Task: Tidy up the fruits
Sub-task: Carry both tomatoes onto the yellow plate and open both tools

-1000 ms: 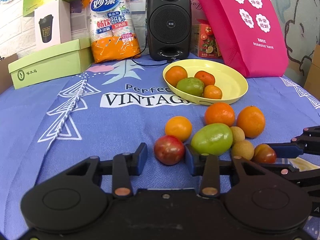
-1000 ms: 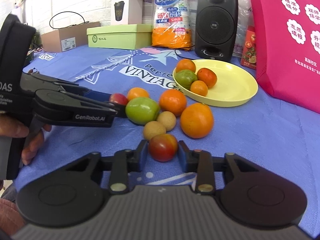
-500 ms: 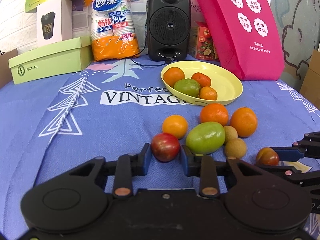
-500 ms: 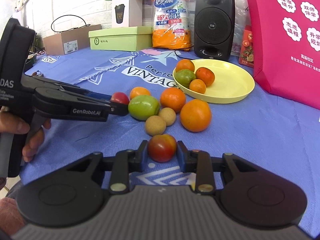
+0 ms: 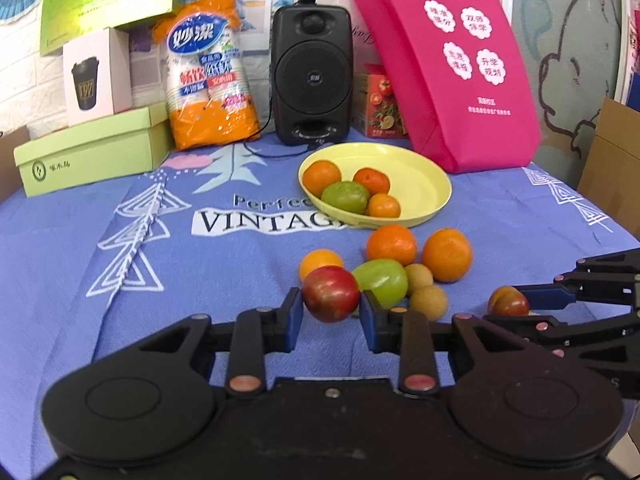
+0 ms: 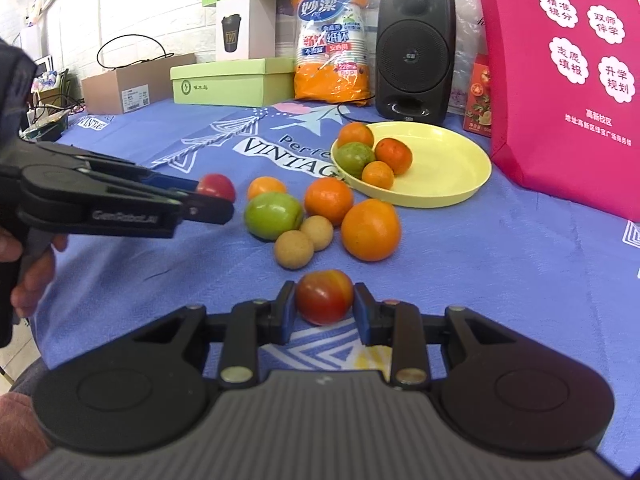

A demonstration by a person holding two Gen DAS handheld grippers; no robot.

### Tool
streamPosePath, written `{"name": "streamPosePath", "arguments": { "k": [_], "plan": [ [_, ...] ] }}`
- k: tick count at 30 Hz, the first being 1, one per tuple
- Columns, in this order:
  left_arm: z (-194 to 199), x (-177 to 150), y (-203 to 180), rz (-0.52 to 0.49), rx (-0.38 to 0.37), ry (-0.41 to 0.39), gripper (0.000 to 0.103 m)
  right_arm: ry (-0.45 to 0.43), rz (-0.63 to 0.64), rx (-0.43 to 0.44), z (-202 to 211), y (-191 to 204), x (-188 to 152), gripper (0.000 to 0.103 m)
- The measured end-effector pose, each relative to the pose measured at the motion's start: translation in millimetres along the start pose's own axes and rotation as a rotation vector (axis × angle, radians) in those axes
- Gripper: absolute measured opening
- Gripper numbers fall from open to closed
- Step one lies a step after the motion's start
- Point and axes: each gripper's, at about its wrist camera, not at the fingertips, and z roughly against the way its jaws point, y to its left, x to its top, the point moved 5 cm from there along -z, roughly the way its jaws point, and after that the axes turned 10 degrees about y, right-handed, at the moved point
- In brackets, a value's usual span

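Left wrist view: the left tongs clench a round red-green tomato above the blue worktop; the right tongs grip another red tomato. The shallow yellow plate lies straight ahead, beyond the loose fruit.

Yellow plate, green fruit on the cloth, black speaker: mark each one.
yellow plate [image 5: 430,184]: left wrist view, bare inner surface.
green fruit on the cloth [image 6: 273,215]: right wrist view, middle of its skin.
black speaker [image 5: 312,76]: left wrist view, round grille.
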Motion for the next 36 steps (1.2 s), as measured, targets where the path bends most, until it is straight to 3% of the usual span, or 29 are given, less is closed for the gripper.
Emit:
{"name": "streamPosePath", "arguments": {
  "k": [8, 13, 19, 30, 36],
  "plan": [
    [4.5, 19.6, -3.2, -0.011, -0.036, -0.012, 0.030, -0.021, -0.015, -0.033, 7.3, -18.1, 7.0, 0.029],
    [-9.9, 46.2, -10.3, -0.051, -0.048, -0.013, 0.030, -0.050, -0.021, -0.068, 6.1, -38.4, 29.0, 0.029],
    [-44.7, 85.7, -24.0, -0.091, -0.075, 0.006, 0.030, -0.069, -0.005, -0.079, -9.9, -54.6, 65.7, 0.029],
    [-125.5, 160.8, -34.2, -0.079, -0.113, 0.075, 0.030, 0.007, 0.013, -0.096, -73.0, -76.5, 98.2, 0.029],
    [-164.5, 171.8, -39.7, -0.075, -0.118, 0.141, 0.032, 0.013, 0.011, -0.087, -85.9, -81.6, 104.1, 0.029]
  ]
}}
